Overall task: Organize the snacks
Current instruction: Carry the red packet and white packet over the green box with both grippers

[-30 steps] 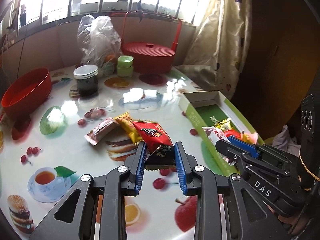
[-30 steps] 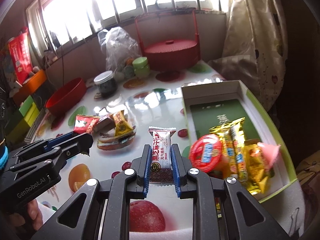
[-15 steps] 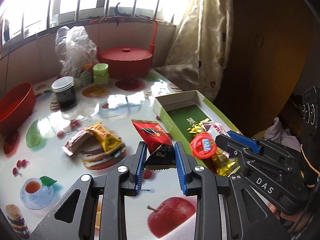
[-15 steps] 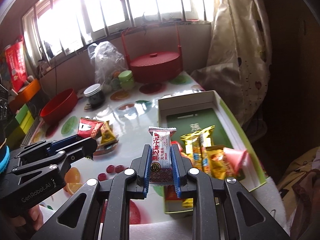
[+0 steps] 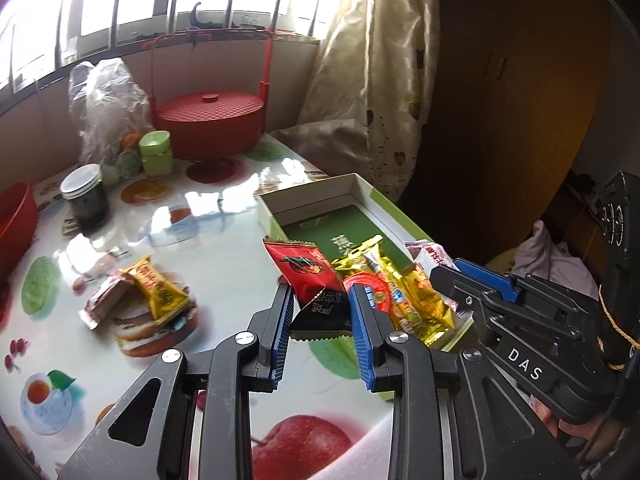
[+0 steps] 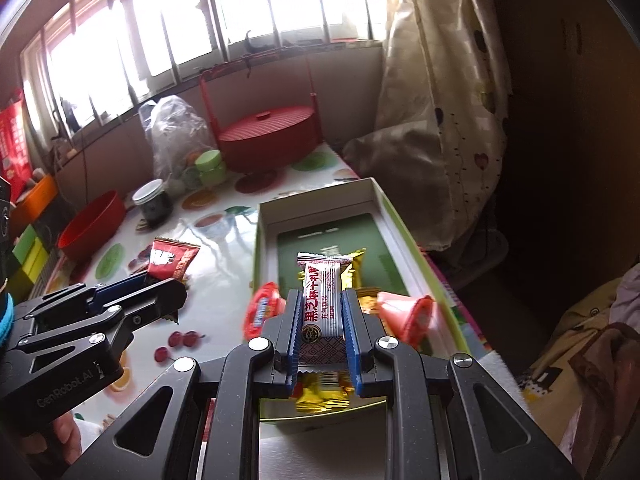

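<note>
My left gripper (image 5: 320,308) is shut on a red and black snack packet (image 5: 316,284), held above the table just left of the green-lined box (image 5: 320,196). My right gripper (image 6: 320,308) is shut on a white sesame bar packet (image 6: 322,300), held over the near end of the box (image 6: 316,200). The box holds yellow packets (image 5: 404,288), a round red jelly cup (image 6: 262,308) and a pink cone-shaped snack (image 6: 404,312). A yellow packet (image 5: 158,292) and a pinkish packet (image 5: 106,298) lie on the table at the left.
A red lidded basket (image 5: 210,120), a plastic bag (image 5: 104,108), a green jar (image 5: 155,152) and a dark jar (image 5: 84,196) stand at the back of the table. A red bowl (image 6: 92,224) sits at the left. A curtain (image 5: 372,80) hangs behind the box.
Both grippers have moved right toward the box with their packets still held. The right gripper's white packet is now over the box's near end.
</note>
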Demonstrator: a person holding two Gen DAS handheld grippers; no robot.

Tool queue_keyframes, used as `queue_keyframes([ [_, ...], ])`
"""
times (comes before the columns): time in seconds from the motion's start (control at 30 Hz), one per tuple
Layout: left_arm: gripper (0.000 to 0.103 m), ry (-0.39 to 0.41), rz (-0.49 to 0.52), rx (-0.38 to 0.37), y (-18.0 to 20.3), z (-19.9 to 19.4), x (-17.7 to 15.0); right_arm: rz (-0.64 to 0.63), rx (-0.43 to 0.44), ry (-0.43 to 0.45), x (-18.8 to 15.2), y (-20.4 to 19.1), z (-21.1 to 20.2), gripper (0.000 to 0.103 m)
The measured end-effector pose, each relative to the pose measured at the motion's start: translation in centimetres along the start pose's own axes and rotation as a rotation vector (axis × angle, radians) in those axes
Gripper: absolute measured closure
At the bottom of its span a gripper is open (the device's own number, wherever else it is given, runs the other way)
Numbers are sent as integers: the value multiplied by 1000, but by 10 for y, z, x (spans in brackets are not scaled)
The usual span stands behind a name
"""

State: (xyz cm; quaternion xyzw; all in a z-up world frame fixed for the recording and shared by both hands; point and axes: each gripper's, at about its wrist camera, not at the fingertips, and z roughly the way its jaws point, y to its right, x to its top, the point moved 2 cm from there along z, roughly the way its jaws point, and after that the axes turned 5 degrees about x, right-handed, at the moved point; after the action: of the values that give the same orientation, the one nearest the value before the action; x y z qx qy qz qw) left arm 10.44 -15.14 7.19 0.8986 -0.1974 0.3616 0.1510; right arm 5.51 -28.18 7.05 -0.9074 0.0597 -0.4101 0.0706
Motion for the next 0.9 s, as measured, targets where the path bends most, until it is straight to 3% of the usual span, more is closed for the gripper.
queue_keyframes([
  [0.9,73,-62,12,-40,23,53,9,-6,-89,-30,-1,31,26,84],
])
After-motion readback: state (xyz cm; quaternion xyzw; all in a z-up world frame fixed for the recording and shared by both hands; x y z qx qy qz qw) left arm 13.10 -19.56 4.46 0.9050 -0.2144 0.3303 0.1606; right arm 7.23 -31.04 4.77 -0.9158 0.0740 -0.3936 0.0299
